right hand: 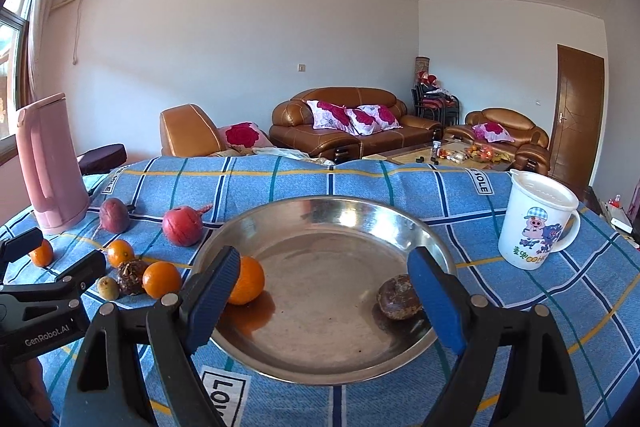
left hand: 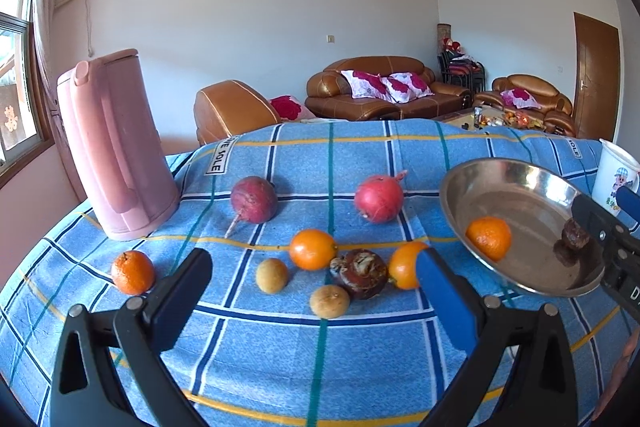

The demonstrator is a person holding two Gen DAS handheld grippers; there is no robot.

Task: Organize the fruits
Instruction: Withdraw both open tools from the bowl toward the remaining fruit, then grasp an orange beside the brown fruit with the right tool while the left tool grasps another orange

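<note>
orange [right hand: 246, 279] in metal plate [right hand: 320, 367]

Bowl [right hand: 320, 211] right of loose fruit; orange [right hand: 247, 279] & dark fruit [right hand: 394, 297] in it; mug [right hand: 534, 221] right, jug [left hand: 112, 143] far left.

Blue plaid cloth [right hand: 360, 183], orange fruit [right hand: 246, 279], pink jug [right hand: 50, 163]

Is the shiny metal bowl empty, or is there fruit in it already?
Not empty. The metal bowl holds two things: an orange on one side and a dark brown fruit on the other.
</note>
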